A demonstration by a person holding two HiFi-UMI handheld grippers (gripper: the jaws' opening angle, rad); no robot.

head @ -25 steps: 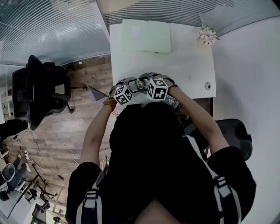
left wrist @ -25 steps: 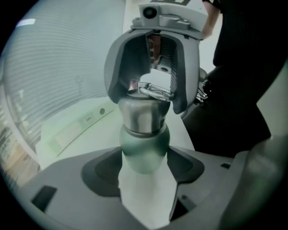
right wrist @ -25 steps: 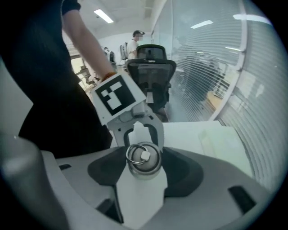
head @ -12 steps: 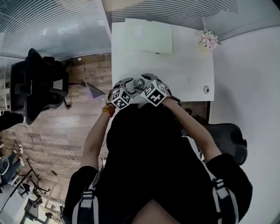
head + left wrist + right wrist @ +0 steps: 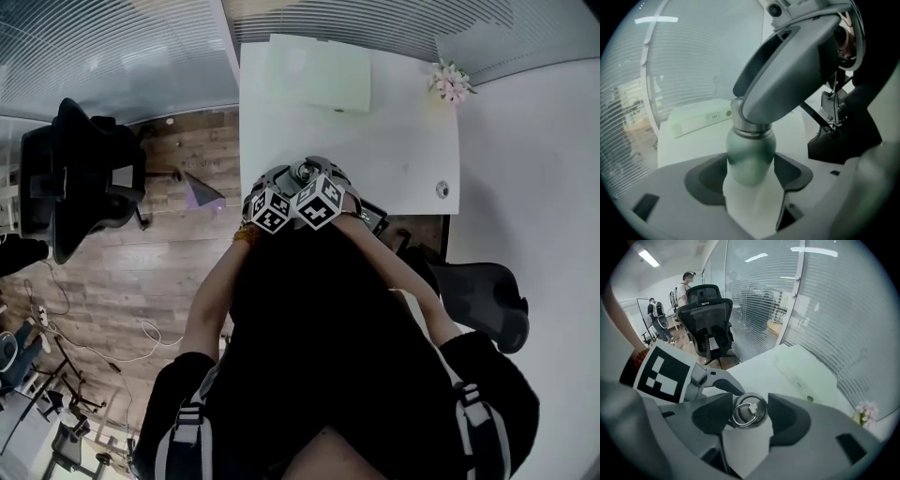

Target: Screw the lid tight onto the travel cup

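Clamping matte green metal travel cup in left gripper, jaws wide; pinching round silver ring-topped lid in right gripper, jaws just narrowed.

A white counter reaches away to a glass partition lined with horizontal blinds. A pale green flat board lies at its far end, and a small bunch of pink flowers sits at the far right corner. Left of the counter the floor is brown wood planks with loose cables trailing over it. A black office chair stands near the glass, and another dark chair is at the counter's near right. A strip light glows overhead.
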